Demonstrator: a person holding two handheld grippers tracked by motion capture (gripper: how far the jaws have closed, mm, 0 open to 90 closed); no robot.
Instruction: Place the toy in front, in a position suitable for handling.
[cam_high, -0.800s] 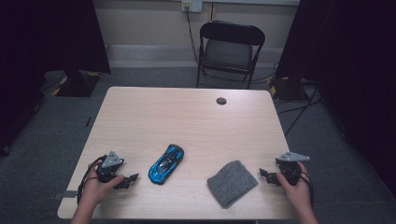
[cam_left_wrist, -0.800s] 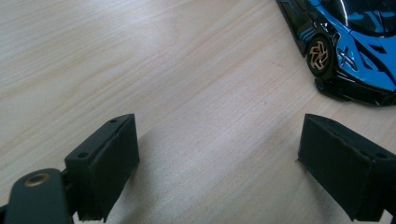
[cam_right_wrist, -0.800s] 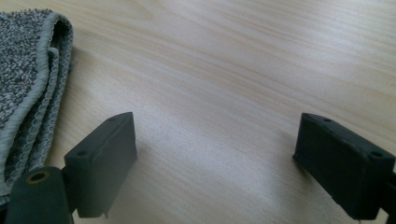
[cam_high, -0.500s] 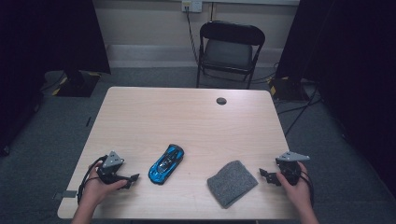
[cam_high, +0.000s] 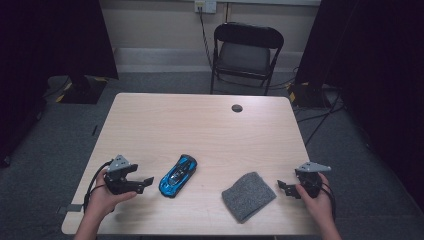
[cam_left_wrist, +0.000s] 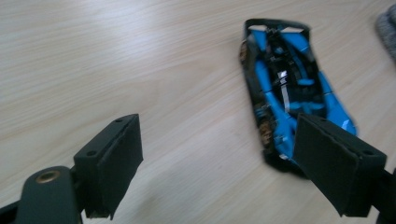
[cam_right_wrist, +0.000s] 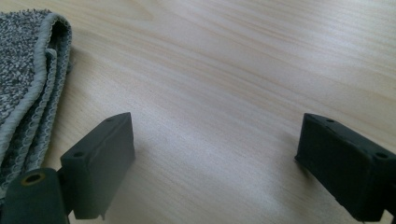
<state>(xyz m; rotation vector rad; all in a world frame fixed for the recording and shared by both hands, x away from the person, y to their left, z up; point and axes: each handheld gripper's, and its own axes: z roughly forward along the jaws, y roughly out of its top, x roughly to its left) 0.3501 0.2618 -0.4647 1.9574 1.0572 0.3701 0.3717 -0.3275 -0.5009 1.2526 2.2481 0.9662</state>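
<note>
Left claw (cam_high: 146, 182) jaws wide; right claw (cam_high: 281, 188) jaws wide.

High view looking down across table (cam_high: 210, 130), gripper views close above tabletop (slightly blurred), sharing perhaps car (cam_left_wrist: 289, 93)

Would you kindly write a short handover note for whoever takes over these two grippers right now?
Left gripper: jaws open, nothing held, low over the table and pointing at the blue toy car, which lies just ahead of it.
Right gripper: jaws open, nothing held, beside the folded grey cloth, not touching it.
Car and cloth lie apart near the table's front edge, the cloth to the car's right.
Done: nothing gripped yet.
Left: probably closing in on the car with the left gripper and the cloth with the right.
</note>
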